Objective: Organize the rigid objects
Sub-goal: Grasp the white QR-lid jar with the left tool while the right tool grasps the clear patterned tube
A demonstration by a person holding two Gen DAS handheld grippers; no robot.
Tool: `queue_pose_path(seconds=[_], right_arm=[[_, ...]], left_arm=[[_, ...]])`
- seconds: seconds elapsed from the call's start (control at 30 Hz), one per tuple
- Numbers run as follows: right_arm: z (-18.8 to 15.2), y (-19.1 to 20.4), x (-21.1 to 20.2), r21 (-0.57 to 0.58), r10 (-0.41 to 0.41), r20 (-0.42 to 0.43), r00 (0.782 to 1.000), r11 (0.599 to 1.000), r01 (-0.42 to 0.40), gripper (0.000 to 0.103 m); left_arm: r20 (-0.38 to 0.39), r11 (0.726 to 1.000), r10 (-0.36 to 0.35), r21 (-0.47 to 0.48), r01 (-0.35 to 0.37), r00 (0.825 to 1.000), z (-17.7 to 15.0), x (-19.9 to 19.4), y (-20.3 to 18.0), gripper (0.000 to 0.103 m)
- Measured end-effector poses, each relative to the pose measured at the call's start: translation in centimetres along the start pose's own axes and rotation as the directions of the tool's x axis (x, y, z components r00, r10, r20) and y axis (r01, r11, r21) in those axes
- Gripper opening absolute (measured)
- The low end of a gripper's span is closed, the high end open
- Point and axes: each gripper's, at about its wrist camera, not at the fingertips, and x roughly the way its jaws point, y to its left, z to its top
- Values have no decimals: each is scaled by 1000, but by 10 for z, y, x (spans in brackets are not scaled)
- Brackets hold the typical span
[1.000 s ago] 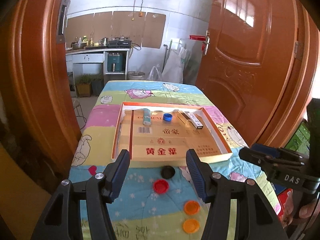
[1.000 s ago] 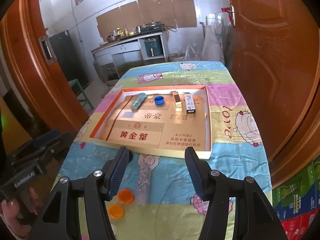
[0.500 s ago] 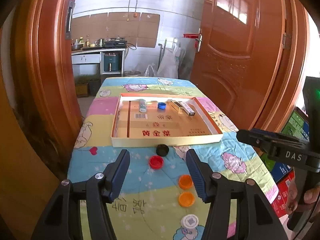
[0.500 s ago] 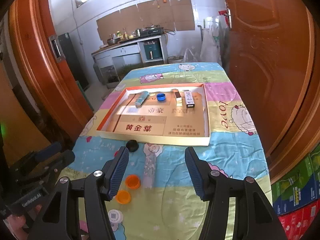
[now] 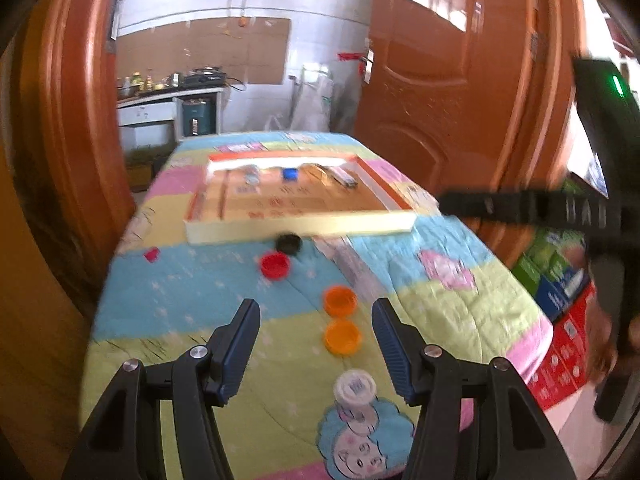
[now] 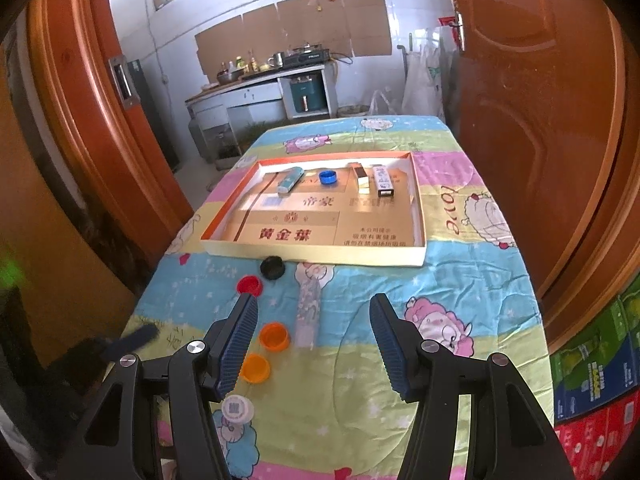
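Caps (image 6: 274, 336) of light, stiff, slick plastic lie loose on the worktop (image 6: 460, 292) before the tray (image 6: 418, 216), best pinched across their rims by either wide, empty tool (image 6: 312, 344).

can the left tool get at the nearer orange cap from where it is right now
Probably yes. The left tool is open and empty, and the nearer orange cap lies bare on the cloth just ahead, between its fingers, apart from the other orange cap. Nothing blocks it.
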Motion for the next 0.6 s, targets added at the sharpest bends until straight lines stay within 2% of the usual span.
queue_pose_path(seconds=[0.23, 0.5, 0.53, 0.57, 0.6], right_arm=[[-7, 1, 3, 1, -1, -13, 1000, 1000, 1, 60], [-10, 0, 8, 2, -1, -29, 1000, 1000, 1, 60], [-10, -1, 9, 2, -2, -30, 1000, 1000, 2, 60], [-10, -1, 10, 3, -2, -31, 1000, 1000, 2, 60], [-10, -2, 11, 5, -3, -34, 999, 1000, 3, 60]], left_arm=[[-57, 998, -24, 60, 28, 998, -40, 25, -15, 58], [-66, 995, -26, 97, 32, 997, -51, 35, -23, 58], [-72, 995, -26, 93, 33, 997, -52, 36, -22, 52], [-72, 996, -24, 86, 31, 997, -53, 37, -20, 37], [-61, 997, -12, 80, 16, 998, -54, 35, -19, 30]])
